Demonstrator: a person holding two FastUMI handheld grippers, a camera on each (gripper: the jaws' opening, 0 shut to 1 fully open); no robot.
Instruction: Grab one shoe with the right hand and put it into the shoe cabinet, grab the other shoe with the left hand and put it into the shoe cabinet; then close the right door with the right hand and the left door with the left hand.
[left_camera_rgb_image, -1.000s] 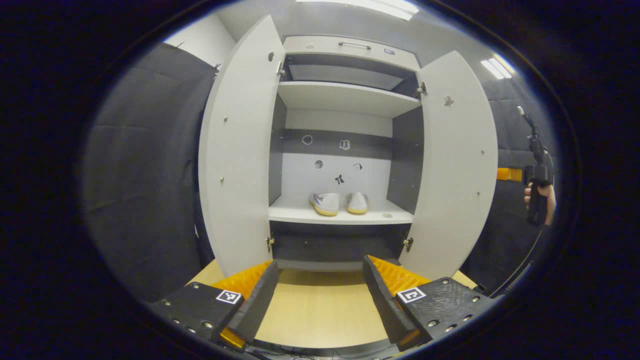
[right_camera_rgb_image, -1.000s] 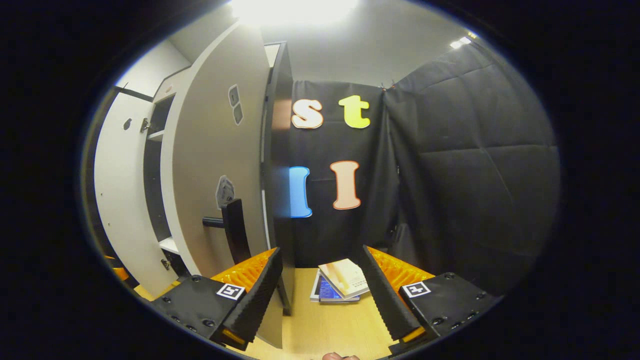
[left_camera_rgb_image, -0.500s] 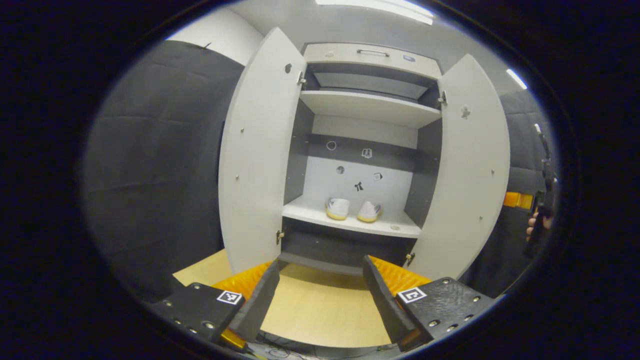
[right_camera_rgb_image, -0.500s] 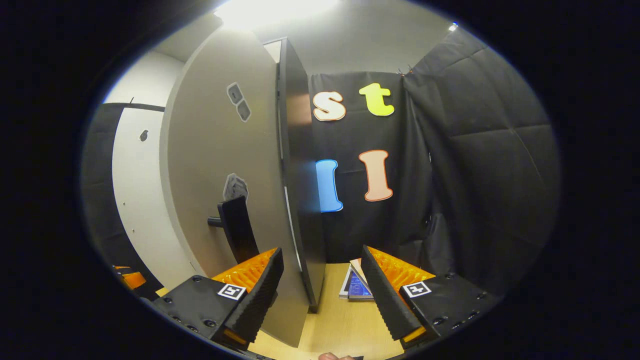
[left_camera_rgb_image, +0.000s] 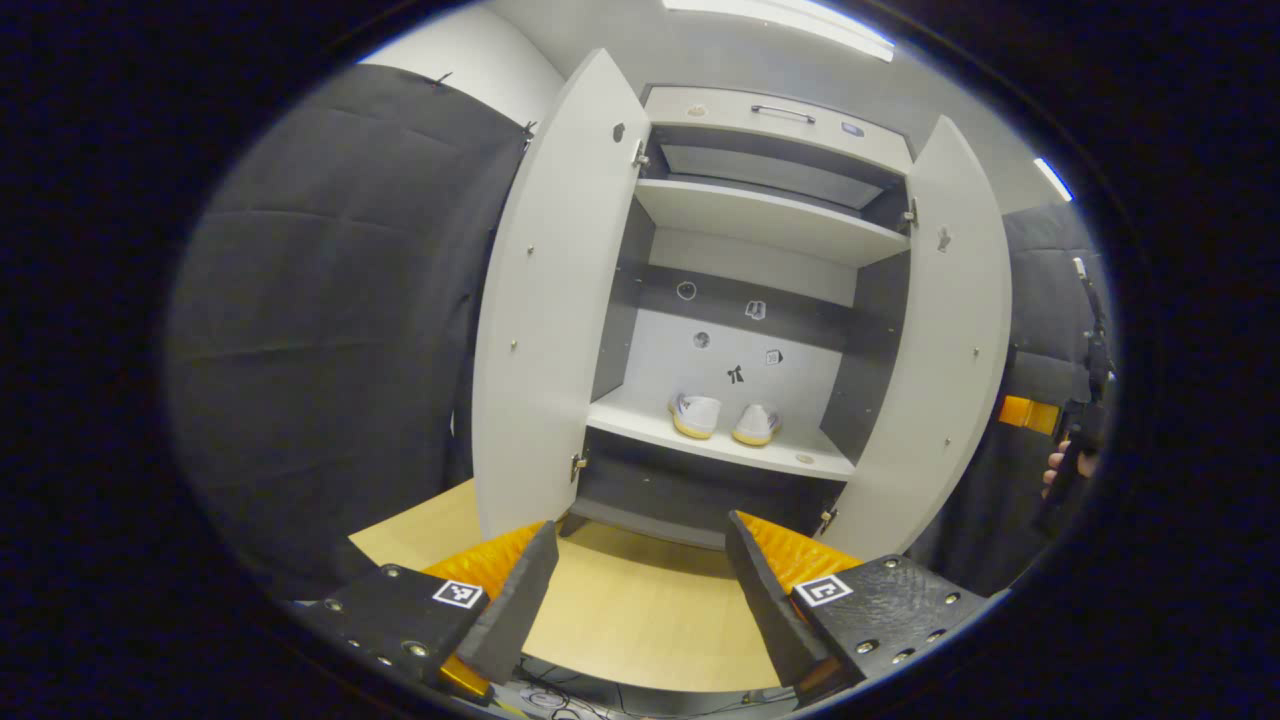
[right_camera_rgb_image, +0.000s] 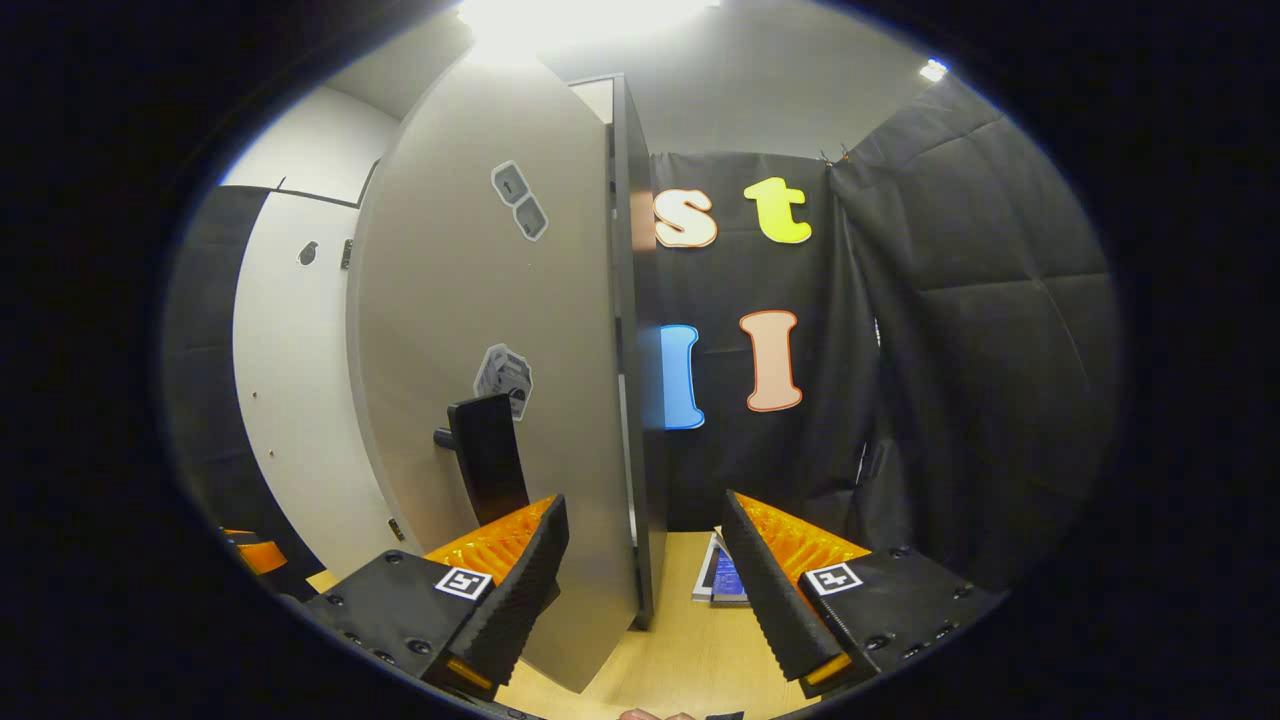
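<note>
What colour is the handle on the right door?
Black; the handle on the right door shows best in the right gripper view.

Two shoes: one (left_camera_rgb_image: 696, 415) at about 12 o'clock in the left gripper view, its mate (left_camera_rgb_image: 756, 424) just beside it toward 1 o'clock, both on the same shelf (left_camera_rgb_image: 720, 452). Two cabinet doors stand open: the left door (left_camera_rgb_image: 555, 300) at 11 o'clock, the right door (left_camera_rgb_image: 945, 340) at 2 o'clock. Two light shelves are visible inside the shoe cabinet (left_camera_rgb_image: 775, 110), the lower one and an upper one (left_camera_rgb_image: 765, 215) at 12 o'clock. Five small stickers (left_camera_rgb_image: 735, 374) dot the back panel. In the right gripper view, one black door handle (right_camera_rgb_image: 487, 456) sits at 8 o'clock, and three stickers (right_camera_rgb_image: 505, 370) show on that door's outer face.
</note>
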